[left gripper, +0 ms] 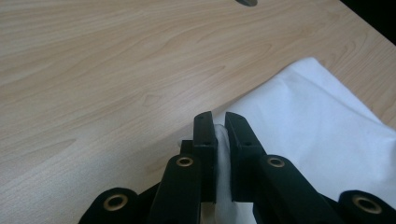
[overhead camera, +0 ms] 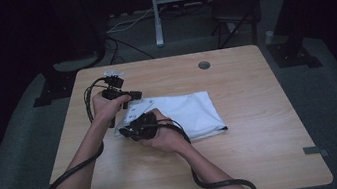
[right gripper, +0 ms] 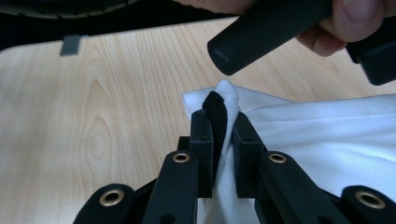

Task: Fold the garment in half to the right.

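One bench (overhead camera: 246, 153), light wood grain, with one round cable hole (overhead camera: 204, 65) near the far edge; dark room, grey floor. One white folded cloth (overhead camera: 194, 113) lies left of bench centre. Two tools: left tool (left gripper: 219, 122) is clamped on a cloth edge, right tool (right gripper: 220, 119) is clamped on a bunched white-and-black corner.

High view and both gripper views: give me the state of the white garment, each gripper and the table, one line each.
white garment: folded, lying on the table, its left edge pinched at two points.
left gripper: shut on white fabric at the garment's edge.
right gripper: shut on a bunched fold with black trim.
wooden table: bare apart from the garment; round cable hole open at the far side.
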Available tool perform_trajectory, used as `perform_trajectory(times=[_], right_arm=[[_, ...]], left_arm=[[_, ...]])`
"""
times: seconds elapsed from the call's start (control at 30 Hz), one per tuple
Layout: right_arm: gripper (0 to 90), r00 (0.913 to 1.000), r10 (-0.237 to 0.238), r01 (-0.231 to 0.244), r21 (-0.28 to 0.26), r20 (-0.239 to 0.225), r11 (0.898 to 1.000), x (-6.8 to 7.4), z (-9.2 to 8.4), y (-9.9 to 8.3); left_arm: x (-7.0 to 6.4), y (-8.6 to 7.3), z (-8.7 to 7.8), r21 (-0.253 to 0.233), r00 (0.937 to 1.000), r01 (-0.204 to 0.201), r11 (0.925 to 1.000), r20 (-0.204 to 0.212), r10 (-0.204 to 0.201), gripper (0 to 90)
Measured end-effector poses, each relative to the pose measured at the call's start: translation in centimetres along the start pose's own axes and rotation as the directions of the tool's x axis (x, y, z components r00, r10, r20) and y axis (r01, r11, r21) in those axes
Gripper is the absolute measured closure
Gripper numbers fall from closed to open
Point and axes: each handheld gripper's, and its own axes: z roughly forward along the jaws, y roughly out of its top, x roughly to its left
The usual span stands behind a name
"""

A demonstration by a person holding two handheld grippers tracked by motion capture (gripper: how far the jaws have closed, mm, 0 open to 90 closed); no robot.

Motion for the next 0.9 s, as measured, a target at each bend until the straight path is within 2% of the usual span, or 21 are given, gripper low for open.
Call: perform_trajectory(times=[0.2,0.4,0.6,0.9], right_arm=[[82.1,0.9997,0.023,-0.023,-0.068,0.001,0.997,0.1,-2.0,0.4],[82.1,0.9993,0.038,-0.037,-0.126,0.006,0.991,-0.1,-4.4,1.1],[82.1,0.9977,0.063,-0.058,-0.172,0.024,0.983,-0.8,-6.6,1.1],[82.1,0.9935,0.102,-0.09,-0.21,0.05,0.974,-1.6,-9.3,0.3]], left_arm=[[-0.9,1.2,-1.2,-0.029,0.9998,0.018,0.9994,-0.004,-0.018,83.6],[-2.2,2.6,-1.9,-0.037,0.9997,0.024,0.999,-0.005,-0.024,83.4],[-3.2,3.8,-1.5,-0.042,0.9996,0.027,0.9987,0.002,-0.027,82.9],[-4.4,4.9,-0.9,-0.056,0.9988,0.046,0.9974,0.015,-0.046,82.6]])
